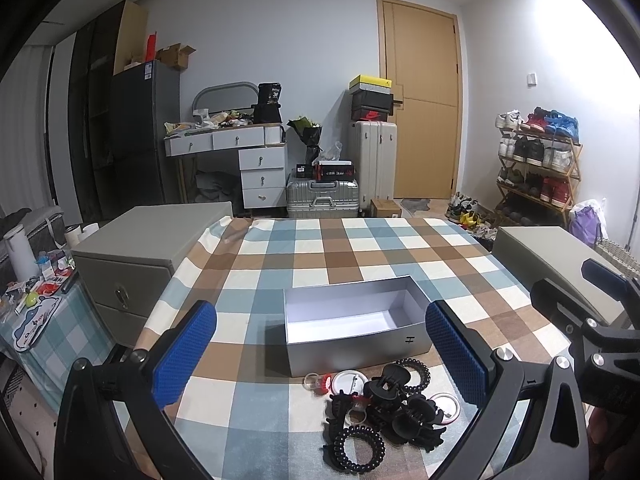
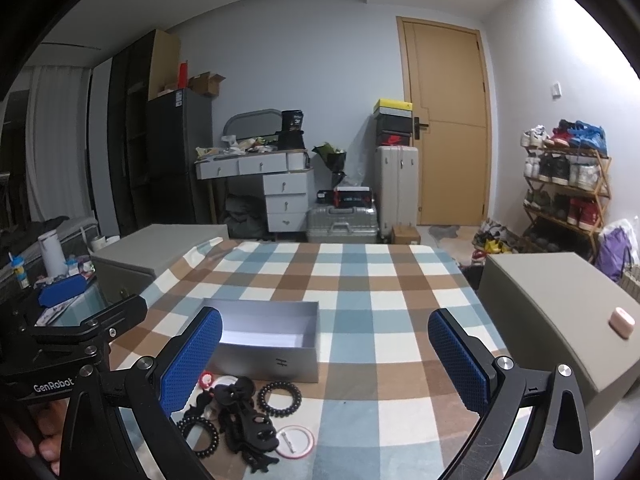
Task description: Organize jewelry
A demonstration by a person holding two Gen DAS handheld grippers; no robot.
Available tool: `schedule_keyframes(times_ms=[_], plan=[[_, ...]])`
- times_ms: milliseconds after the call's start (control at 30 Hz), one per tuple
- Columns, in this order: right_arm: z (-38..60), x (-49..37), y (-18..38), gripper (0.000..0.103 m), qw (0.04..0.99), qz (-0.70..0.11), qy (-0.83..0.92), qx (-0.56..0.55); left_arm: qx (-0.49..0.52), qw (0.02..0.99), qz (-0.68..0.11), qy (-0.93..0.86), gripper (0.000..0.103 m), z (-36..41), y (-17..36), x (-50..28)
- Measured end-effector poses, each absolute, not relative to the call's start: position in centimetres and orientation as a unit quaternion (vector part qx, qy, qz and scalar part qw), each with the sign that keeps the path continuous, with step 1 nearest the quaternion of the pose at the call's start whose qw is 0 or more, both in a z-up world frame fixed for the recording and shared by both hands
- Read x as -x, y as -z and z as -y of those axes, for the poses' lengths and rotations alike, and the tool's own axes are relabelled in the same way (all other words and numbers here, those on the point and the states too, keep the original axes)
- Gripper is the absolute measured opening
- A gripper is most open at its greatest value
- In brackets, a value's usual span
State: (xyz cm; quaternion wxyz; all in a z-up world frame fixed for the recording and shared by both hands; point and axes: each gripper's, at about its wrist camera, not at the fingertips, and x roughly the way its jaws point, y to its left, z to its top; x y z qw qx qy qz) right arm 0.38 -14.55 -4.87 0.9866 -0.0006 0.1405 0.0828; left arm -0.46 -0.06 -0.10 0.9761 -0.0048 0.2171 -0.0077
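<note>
Box: silver box [image 1: 356,330] is set open-topped on the checked tablecloth [image 1: 320,248], long side facing the grippers; white lining is seen inside, nothing is seen in it, and a small dark mark is printed on the front wall.
Jewelry pile: hair accessories [image 1: 384,408] are heaped on the cloth just in front of the box, toward its right half in the left wrist view.
Pile contents: black claw clips [image 1: 412,412] are tangled together; black spiral hair ties [image 1: 356,448] are laid at the edges of the heap, one [image 2: 279,397] set slightly apart; round white badges [image 2: 295,441] with red rims are partly covered by the clips.
Left gripper [image 1: 320,356]: blue-padded fingers [image 1: 184,356] are spread wide; nothing is held; it is raised above the cloth, the box and pile framed between the fingers.
Right gripper [image 2: 324,360]: blue-padded fingers [image 2: 460,364] are spread wide; nothing is held; the pile is seen near its left finger.
Hand [image 2: 40,436]: fingers are wrapped round the left gripper's handle, at the edge of the right wrist view.
Flanking items: grey cabinets [image 1: 148,252] are placed at both sides of the table; a small pink case [image 2: 622,322] is laid on the right one.
Obstructions: the approach to box and pile is unblocked.
</note>
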Motion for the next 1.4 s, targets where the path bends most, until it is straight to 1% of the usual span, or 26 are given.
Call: schedule_keyframes(times_ms=[1100,1400], plan=[[14.4,-0.5,5.4,0.103,0.983,-0.152,-0.098,-0.011,0.009,0.975,-0.222,0.009,0.102,-0.9,0.7,0.4],[14.3,-1.0,6.6,0.103,0.974,-0.167,-0.151,-0.021,-0.001,0.971,-0.238,0.004,0.102,-1.2,2.2,0.1]])
